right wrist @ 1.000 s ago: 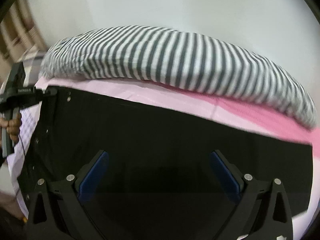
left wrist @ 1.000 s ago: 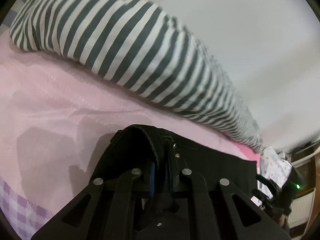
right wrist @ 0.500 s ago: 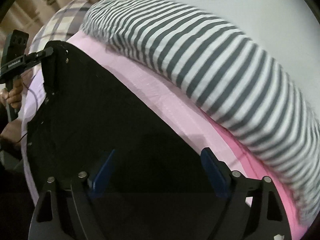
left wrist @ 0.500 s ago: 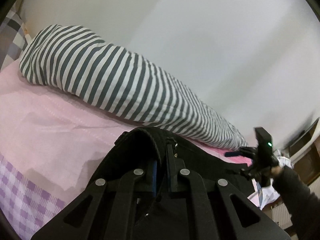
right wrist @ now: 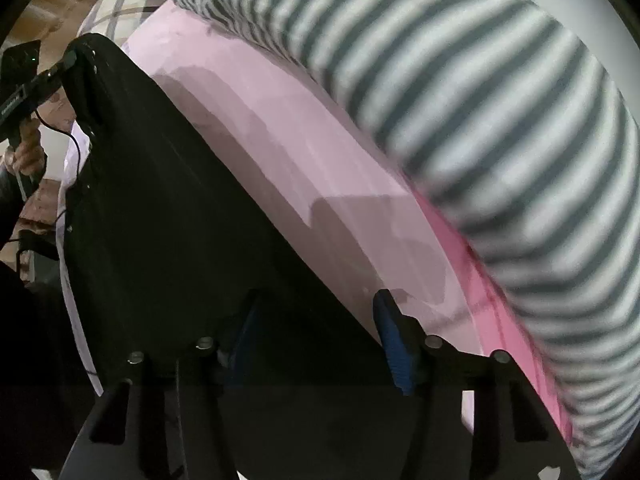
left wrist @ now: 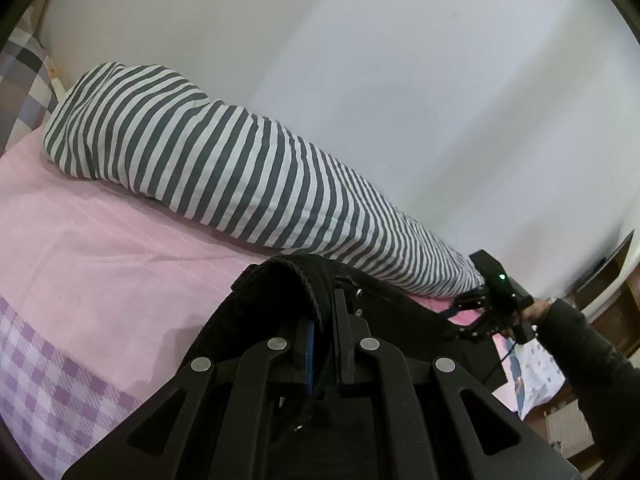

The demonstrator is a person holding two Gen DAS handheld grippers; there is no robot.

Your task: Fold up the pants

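Black pants (left wrist: pixel 384 308) lie on a pink bed sheet (left wrist: pixel 100 248). My left gripper (left wrist: pixel 325 328) is shut on the pants' waistband at one corner and holds it raised. In the right wrist view the pants (right wrist: pixel 168 208) spread dark across the lower left. My right gripper (right wrist: pixel 316 320) is open, its blue pads astride the pants' edge near the other corner; the gap is narrower than before. The right gripper also shows in the left wrist view (left wrist: pixel 472 312), and the left one in the right wrist view (right wrist: pixel 68 60).
A long grey-and-white striped bolster (left wrist: pixel 240 176) lies along the white wall behind the pants. A plaid pillow (left wrist: pixel 20 76) sits at the far left. A purple checked sheet edge (left wrist: pixel 48 376) marks the bed's near side. Furniture (left wrist: pixel 608 276) stands at the right.
Both grippers have swung and lifted the waistband side. The right gripper's jaws have narrowed around the pants' edge. The left gripper has stayed shut on the waistband.
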